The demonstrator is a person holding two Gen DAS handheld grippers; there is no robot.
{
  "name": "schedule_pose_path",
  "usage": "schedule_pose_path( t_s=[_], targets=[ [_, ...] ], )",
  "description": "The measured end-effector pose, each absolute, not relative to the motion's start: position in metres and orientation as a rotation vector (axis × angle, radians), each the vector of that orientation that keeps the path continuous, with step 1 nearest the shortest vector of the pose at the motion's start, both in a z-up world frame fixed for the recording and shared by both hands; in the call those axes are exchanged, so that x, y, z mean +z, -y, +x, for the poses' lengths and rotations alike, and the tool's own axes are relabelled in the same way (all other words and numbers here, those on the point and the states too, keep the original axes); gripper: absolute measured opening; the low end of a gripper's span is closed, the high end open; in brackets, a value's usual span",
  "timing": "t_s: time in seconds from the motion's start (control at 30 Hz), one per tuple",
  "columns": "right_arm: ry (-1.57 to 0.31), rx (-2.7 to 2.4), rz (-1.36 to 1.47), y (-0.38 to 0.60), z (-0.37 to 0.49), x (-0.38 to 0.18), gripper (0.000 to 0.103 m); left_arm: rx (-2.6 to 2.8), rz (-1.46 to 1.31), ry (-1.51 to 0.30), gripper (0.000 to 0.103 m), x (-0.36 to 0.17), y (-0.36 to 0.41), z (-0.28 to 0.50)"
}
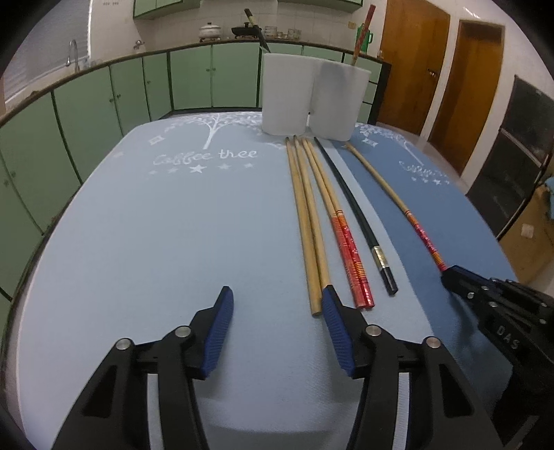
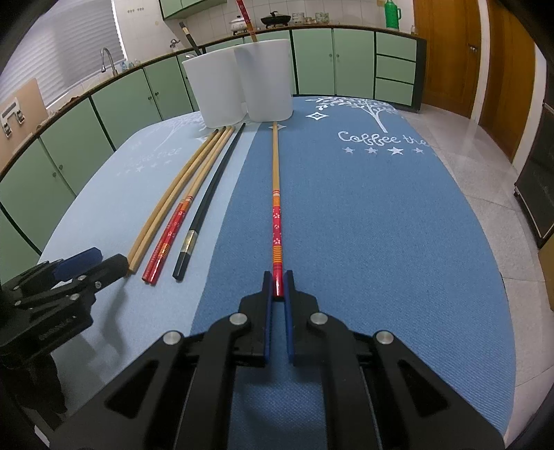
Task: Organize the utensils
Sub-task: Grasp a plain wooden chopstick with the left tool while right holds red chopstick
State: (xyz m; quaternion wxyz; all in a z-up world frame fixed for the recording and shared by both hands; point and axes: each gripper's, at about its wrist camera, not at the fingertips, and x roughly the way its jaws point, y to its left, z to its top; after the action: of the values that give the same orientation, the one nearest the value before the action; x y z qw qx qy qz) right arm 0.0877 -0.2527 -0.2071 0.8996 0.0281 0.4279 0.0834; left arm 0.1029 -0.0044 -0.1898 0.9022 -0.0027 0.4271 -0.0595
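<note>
**Chopsticks Being Sorted Into Cups, Most Still Waiting on the Table**

On the pale blue mat, the left gripper is hovering with its blue-padded jaws standing about half open and nothing between them; its right-hand pad is sitting just beside the butt ends of two plain wooden chopsticks, without closing on them. Next along, a pair of red-handled chopsticks is lying side by side, and a single black chopstick is resting just to their right, all pointing toward two white cups standing together at the far edge of the table.

Farther right, on the darker blue mat, the right gripper is pinching the red end of a lone red-handled chopstick, its jaws closed tight on it; the stick appears to be lying flat, its tip reaching toward the cups.

Sorting looks barely under way: a black chopstick is already leaning out of the left cup and a red one out of the right cup, while six sticks are remaining on the table, one of them now gripped and seemingly ready for lifting.
</note>
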Motion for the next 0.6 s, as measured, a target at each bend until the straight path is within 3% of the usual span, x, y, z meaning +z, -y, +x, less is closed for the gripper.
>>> schedule_pose_path(
  t_s=[0.1, 0.43, 0.53, 0.6],
  targets=[
    [-0.886, 0.173, 0.063, 0.253, 0.088, -0.207, 0.006, -0.079, 0.000, -0.883, 0.058, -0.189, -0.001, 0.104],
    [-0.886, 0.176, 0.071, 0.255, 0.089, -0.208, 0.006, -0.096, -0.004, -0.884, 0.056, -0.190, 0.001, 0.103],
    [-0.886, 0.176, 0.071, 0.255, 0.089, -0.208, 0.006, -0.093, 0.001, -0.882, 0.044, -0.190, 0.003, 0.104],
    [-0.886, 0.177, 0.073, 0.256, 0.089, -0.208, 0.006, -0.107, 0.004, -0.880, 0.027, -0.190, 0.006, 0.104]
  ],
)
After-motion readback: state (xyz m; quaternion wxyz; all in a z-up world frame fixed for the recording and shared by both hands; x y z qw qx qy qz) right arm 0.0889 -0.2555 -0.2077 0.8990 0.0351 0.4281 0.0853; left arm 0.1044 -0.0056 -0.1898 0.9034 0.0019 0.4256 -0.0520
